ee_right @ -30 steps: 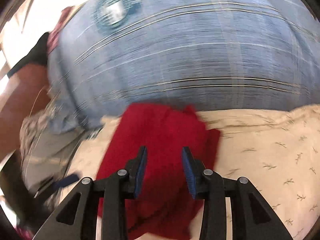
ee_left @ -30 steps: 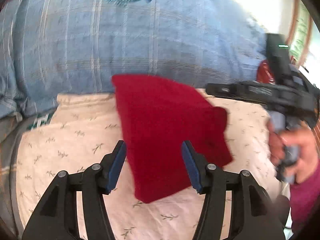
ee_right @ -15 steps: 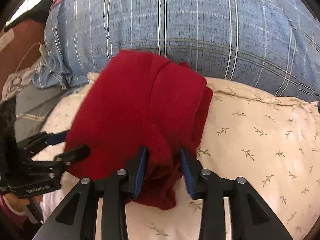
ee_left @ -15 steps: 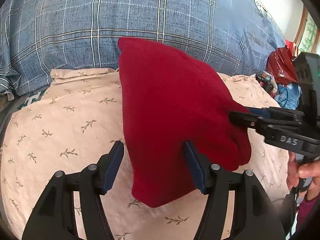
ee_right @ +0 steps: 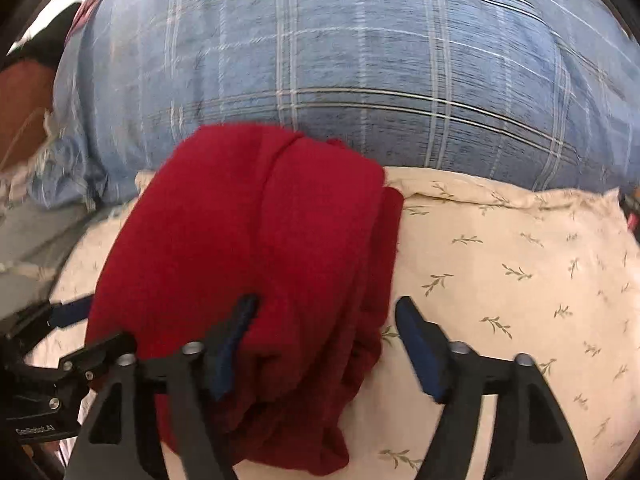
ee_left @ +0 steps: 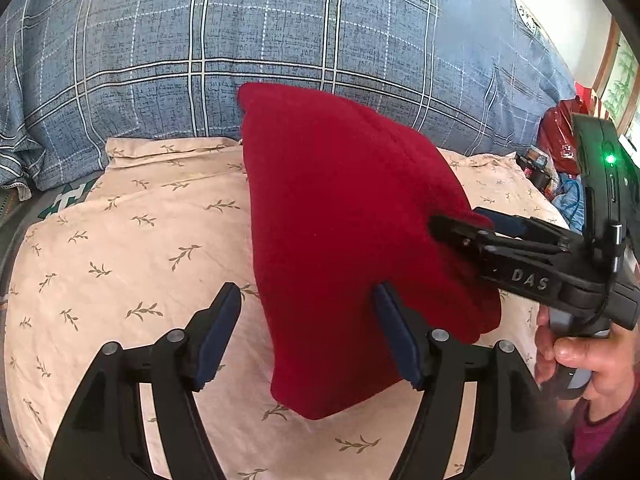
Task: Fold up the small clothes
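Two claws: both wide open, neither gripping anything.
Left claw [ee_left: 308,332]: fingers spread; right finger overlaps the near edge of the red cloth, left finger over bare sheet at 7 o'clock of the cloth.
Right claw [ee_right: 324,344]: fingers spread; left finger over the red cloth, right finger over the sheet at 4 o'clock of it. Frame slightly blurred.
Right claw in left view [ee_left: 460,226]: comes in from 3 o'clock, tips at the cloth's right edge; cannot tell contact. Hand [ee_left: 584,356] grips its handle, green light on the body.
Red cloth [ee_left: 348,240]: folded into a thick bundle, lying on the bed, far end against the blue bedding at 12 o'clock.
Sheet [ee_left: 132,248]: cream with small leaf sprigs, under the cloth.
Blue bedding [ee_left: 280,28]: plaid, bulky, fills the top.
Red bag [ee_left: 560,136]: at 2 o'clock, beyond the sheet edge.
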Available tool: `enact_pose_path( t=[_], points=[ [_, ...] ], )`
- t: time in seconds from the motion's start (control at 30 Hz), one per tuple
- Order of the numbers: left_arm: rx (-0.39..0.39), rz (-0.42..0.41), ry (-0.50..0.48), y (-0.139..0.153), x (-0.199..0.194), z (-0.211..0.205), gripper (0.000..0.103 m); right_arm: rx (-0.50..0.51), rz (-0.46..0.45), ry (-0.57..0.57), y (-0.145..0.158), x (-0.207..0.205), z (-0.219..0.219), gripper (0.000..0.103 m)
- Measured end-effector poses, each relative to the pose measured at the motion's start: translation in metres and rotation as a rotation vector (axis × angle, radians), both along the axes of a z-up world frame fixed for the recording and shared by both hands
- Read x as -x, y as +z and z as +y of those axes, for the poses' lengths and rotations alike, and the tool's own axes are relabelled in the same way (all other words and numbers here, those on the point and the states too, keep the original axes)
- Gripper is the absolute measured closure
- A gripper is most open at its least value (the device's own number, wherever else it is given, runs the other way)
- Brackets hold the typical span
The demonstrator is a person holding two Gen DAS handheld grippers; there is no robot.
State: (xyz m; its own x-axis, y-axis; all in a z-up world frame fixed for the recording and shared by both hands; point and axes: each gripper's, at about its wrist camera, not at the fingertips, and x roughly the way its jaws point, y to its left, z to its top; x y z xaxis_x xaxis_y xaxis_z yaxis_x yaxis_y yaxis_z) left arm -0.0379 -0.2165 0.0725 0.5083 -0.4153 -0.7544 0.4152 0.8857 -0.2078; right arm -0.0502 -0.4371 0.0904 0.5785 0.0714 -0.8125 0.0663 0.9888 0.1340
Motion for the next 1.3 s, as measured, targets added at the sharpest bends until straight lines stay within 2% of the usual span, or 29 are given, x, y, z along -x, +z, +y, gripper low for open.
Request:
enact_pose_path(
  t=[0.07,0.1,0.3,0.47,0.57,0.63,0.7,0.77,0.8,0.87,0.93,1.03,1.3],
  points=[
    [0.023,0.005,0.001,0.002,-0.006,0.005,0.026,-0.056,-0.009,-0.001,0.004,0.001,-0.007,0.025],
    [0.024,0.034,-0.003,0.003,-0.010,0.009,0.023,-0.095,-0.018,-0.001,0.006,0.002,-0.012,0.023],
    [0.170,0.133,-0.006,-0.004,-0.045,0.024,0.017,-0.226,-0.009,0.011,-0.012,-0.010,-0.029,0.009],
    [0.196,0.174,-0.057,-0.014,-0.060,0.013,0.011,-0.385,0.000,0.020,-0.032,-0.028,-0.038,0.006],
    [0.206,0.196,-0.067,-0.019,-0.066,0.008,0.006,-0.413,-0.005,0.036,-0.034,-0.036,-0.036,0.010],
    [0.222,0.215,-0.074,-0.022,-0.069,0.005,0.006,-0.416,-0.011,0.049,-0.033,-0.038,-0.032,0.021],
    [0.227,0.217,-0.083,-0.024,-0.070,0.004,0.007,-0.410,-0.023,0.060,-0.031,-0.037,-0.029,0.028],
    [0.223,0.206,-0.090,-0.022,-0.067,0.002,0.010,-0.388,-0.028,0.064,-0.026,-0.035,-0.026,0.033],
    [0.225,0.204,-0.099,-0.020,-0.066,0.001,0.017,-0.385,-0.031,0.063,-0.025,-0.034,-0.027,0.037],
    [0.210,0.193,-0.097,-0.016,-0.064,0.000,0.020,-0.380,-0.033,0.055,-0.022,-0.032,-0.026,0.044],
    [0.196,0.188,-0.097,-0.012,-0.061,0.000,0.028,-0.377,-0.034,0.050,-0.017,-0.031,-0.025,0.051],
    [0.196,0.177,-0.094,-0.003,-0.058,0.005,0.040,-0.379,-0.038,0.042,-0.008,-0.027,-0.024,0.055],
    [0.200,0.155,-0.087,0.042,-0.020,0.041,0.043,-0.449,-0.030,0.098,0.026,0.003,0.003,0.057]
  ],
)
